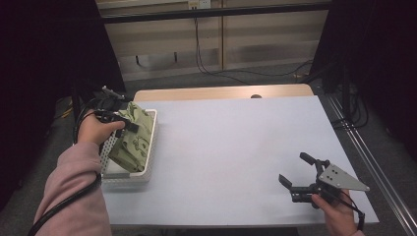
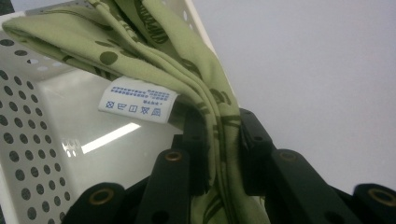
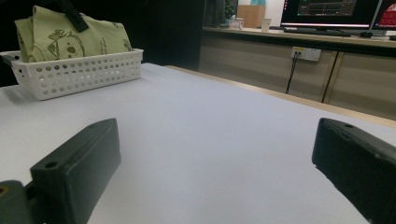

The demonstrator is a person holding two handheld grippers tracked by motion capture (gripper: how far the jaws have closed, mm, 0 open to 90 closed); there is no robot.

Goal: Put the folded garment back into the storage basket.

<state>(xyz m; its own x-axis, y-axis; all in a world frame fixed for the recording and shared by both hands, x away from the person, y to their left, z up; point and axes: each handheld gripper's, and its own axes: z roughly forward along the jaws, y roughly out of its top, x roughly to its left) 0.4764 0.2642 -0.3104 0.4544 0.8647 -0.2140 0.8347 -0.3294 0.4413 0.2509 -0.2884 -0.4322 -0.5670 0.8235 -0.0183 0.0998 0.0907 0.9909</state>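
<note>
High view: green cloth (image 1: 132,140) (tool-gripped) in white basket (image 1: 150,147).

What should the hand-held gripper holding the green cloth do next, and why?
Probably lift it straight up. The left hand-held gripper is shut on a fold of the green printed cloth, which still sits partly inside the white perforated plastic basket. Raising it should free the cloth from the basket walls. The right hand-held gripper waits open over the pale table, ready to help.
</note>
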